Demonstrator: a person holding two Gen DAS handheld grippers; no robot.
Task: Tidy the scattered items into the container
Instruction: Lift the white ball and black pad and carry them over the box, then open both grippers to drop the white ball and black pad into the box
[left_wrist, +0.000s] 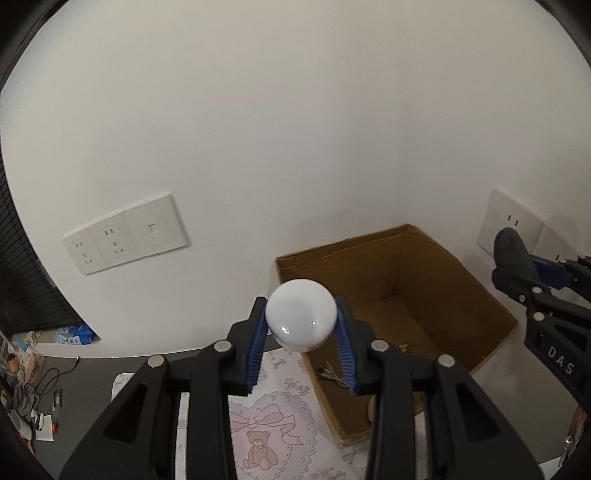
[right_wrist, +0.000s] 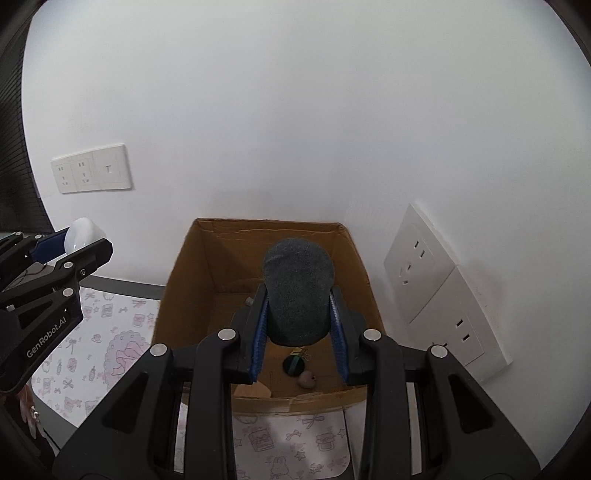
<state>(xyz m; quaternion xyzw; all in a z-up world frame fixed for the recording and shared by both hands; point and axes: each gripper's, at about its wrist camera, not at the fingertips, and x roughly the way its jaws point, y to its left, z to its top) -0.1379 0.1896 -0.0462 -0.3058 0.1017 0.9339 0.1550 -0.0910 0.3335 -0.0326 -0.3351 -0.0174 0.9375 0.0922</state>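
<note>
My left gripper (left_wrist: 301, 325) is shut on a round white bulb (left_wrist: 301, 319), held in the air just left of an open cardboard box (left_wrist: 454, 273). From the right wrist the same bulb (right_wrist: 83, 232) shows at the far left between the left gripper's (right_wrist: 79, 242) fingers. A dark grey foam cover (right_wrist: 298, 291) is clamped in my right gripper (right_wrist: 299, 317) directly above the cardboard box (right_wrist: 173, 280). The left wrist view shows that foam cover (left_wrist: 511, 251) at the right edge. On the box floor lie a cable (left_wrist: 332, 373), a dark round piece (right_wrist: 293, 364) and a small pink piece (right_wrist: 307, 379).
The box stands in a wall corner on a pink patterned mat (left_wrist: 273, 424) (right_wrist: 110, 332). Wall sockets (left_wrist: 122, 240) (right_wrist: 432, 280) sit on both walls. Cables and clutter (left_wrist: 29, 387) lie on the dark table at the far left.
</note>
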